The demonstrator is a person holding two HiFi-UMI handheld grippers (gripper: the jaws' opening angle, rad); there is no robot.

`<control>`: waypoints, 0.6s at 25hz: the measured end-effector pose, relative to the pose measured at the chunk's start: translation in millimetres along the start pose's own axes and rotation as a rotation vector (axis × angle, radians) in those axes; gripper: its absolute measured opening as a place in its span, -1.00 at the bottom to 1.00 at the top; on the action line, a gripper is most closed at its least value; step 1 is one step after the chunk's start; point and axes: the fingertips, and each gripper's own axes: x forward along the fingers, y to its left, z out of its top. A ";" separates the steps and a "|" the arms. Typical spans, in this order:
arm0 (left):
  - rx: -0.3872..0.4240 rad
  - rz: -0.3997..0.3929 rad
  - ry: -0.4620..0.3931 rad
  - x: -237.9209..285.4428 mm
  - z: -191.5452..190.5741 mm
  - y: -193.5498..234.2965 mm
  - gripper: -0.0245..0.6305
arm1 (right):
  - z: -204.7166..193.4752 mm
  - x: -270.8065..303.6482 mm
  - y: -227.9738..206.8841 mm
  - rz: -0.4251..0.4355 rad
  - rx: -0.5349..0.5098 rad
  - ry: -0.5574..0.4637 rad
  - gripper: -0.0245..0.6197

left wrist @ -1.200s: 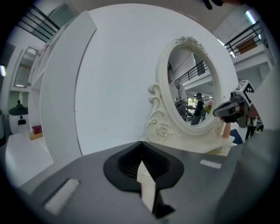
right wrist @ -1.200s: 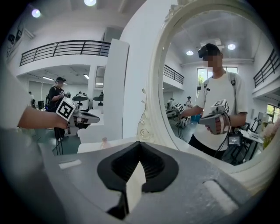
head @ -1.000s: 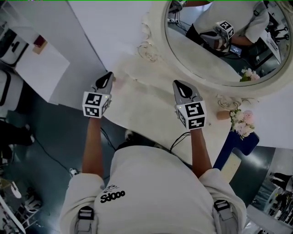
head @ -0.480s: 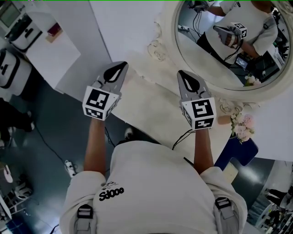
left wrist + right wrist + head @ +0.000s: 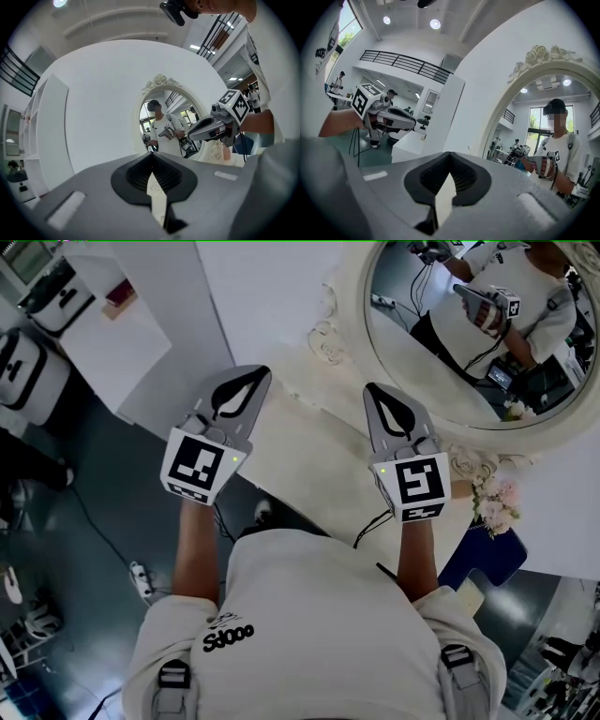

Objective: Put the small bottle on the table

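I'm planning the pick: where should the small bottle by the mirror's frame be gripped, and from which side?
Grip the small bottle across its body at mid-height, right gripper coming level from the front: it seems to stand upright, close to that gripper, mirror frame behind.

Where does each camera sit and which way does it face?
Head view: on the person's head, facing steeply down at the table and mirror; shows torso, both arms, left tongs and right tongs.
Left gripper view: rides the left tongs, along their shut jaws toward the mirror; right tongs and arm at right.
Right gripper view: rides the right tongs, along shut jaws toward wall and mirror; left tongs and arm at left.
Shared: both gripper views catch the person's reflection in the mirror.
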 end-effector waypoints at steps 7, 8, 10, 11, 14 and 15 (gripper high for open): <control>0.021 -0.018 -0.009 -2.4 6.9 -6.3 -0.87 | -2.2 -3.3 1.5 -0.003 -0.002 0.011 -0.92; 0.019 -0.017 -0.006 -2.8 6.1 -5.8 -0.87 | -2.8 -3.3 1.2 -0.004 0.000 0.013 -0.92; 0.007 -0.010 0.008 -3.7 1.3 -4.3 -0.87 | -3.3 -2.8 1.3 -0.005 0.004 0.012 -0.92; 0.001 -0.008 0.017 -3.9 -1.7 -3.8 -0.87 | -3.1 -2.3 1.8 -0.004 0.007 0.011 -0.92; -0.015 -0.002 0.038 -3.8 -9.4 -2.7 -0.87 | -3.4 0.0 3.1 0.002 0.010 0.010 -0.92; -0.017 -0.004 0.042 -3.4 -11.0 -2.8 -0.87 | -5.0 0.9 3.1 0.002 0.011 0.013 -0.92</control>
